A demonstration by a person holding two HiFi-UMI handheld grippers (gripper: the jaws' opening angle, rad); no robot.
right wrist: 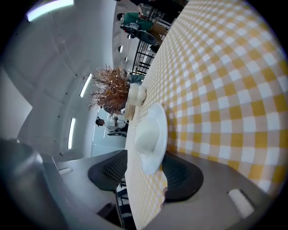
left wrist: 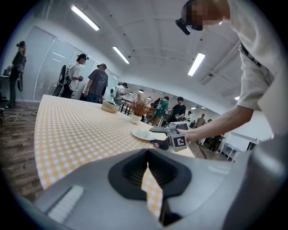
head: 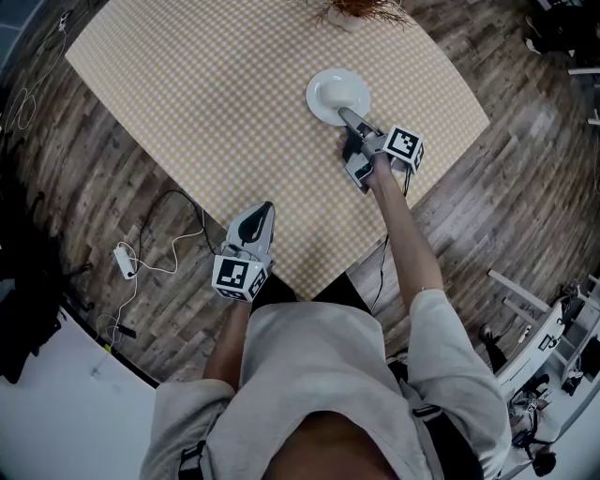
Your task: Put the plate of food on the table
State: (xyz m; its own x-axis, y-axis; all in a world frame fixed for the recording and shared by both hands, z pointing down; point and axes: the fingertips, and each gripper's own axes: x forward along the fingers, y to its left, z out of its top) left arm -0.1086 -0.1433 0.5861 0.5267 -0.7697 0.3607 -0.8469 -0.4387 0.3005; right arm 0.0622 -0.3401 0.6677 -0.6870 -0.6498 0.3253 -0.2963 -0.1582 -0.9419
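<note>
Right gripper [head: 349,127] in the head view reaches over the checked table [head: 206,94] from its right-hand edge. Its fingers point at the white plate [head: 336,94], which already sits flat on the cloth just ahead of the tips. Left gripper [head: 255,220] hangs over the near corner, well apart from the plate, so the right hand is much the nearer. The plate lies close to the table's right edge, with bare cloth all round it and a dried plant [head: 361,9] further back.

From the left gripper view, the left gripper [left wrist: 147,155] has its jaws drawn together with only cloth showing past them and nothing held. Beyond it the right gripper [left wrist: 155,137] has one jaw above and one below the rim of the plate [left wrist: 143,134].

The right gripper view is rolled on its side. The right gripper [right wrist: 146,173] has its jaws spread wide, and the near rim of the plate [right wrist: 150,134] stands between them with neither pad pressing on it. A pale mound of food sits at the plate's middle. The table [right wrist: 225,90] has its near edge just under the jaws.

Judging by this, the setting-down is done. The next move is a straight pull back along the gripper's own line, off the rim and over the edge, where there is free room.
</note>
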